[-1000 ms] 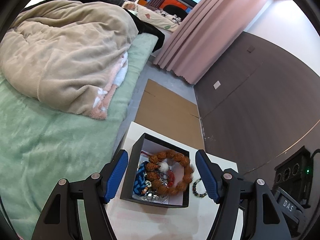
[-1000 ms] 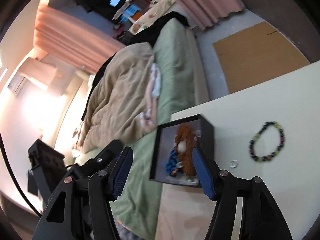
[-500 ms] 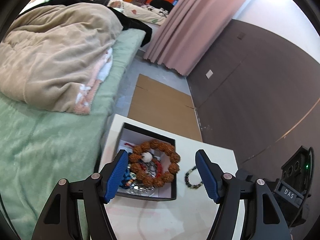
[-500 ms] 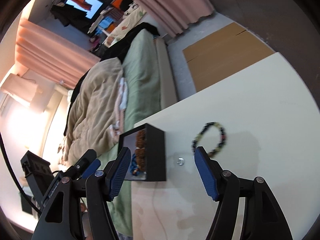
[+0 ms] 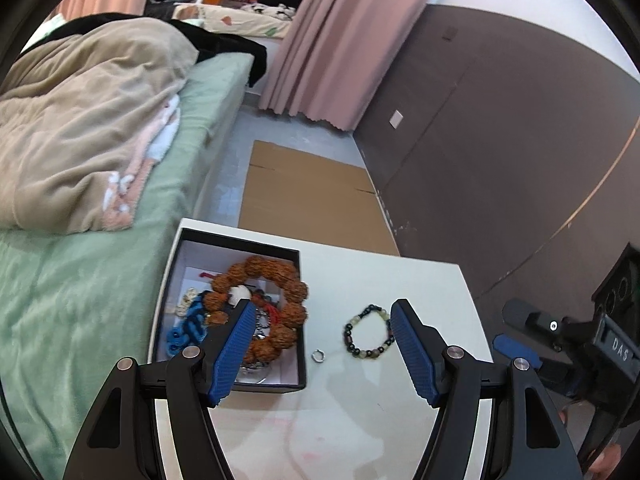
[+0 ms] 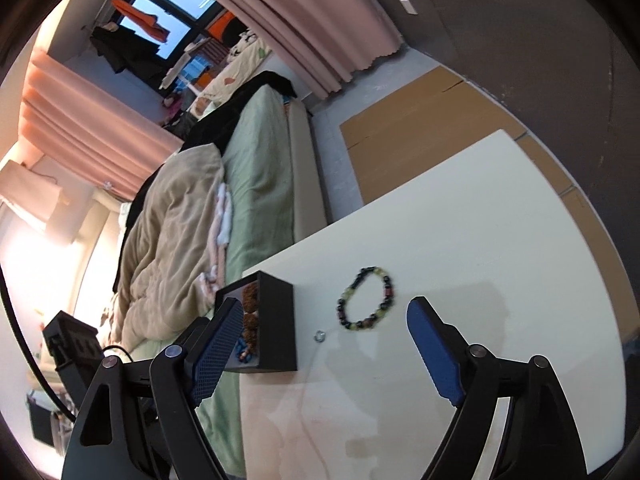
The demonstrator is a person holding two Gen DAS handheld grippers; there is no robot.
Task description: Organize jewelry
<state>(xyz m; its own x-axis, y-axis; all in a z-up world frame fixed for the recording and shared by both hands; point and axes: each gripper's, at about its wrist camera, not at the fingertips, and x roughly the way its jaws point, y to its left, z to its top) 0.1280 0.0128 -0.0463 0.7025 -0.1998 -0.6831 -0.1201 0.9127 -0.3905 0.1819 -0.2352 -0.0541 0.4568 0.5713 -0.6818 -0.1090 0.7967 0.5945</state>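
The left gripper [image 5: 323,344] hangs released, a beaded bracelet [image 5: 367,337] and small silver ring [image 5: 317,356] between its fingers; the right gripper [image 6: 326,350], likewise released, frames both.

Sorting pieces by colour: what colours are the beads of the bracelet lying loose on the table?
The bracelet mixes dark, nearly black beads with pale green ones; the right wrist view shows it best.

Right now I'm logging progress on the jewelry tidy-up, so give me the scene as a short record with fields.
box: black box, open, at the table's bed-side edge
inside box: brown bead bracelet, blue cord piece
loose on table: dark-and-green bead bracelet, small silver ring
left gripper: open, empty
right gripper: open, empty
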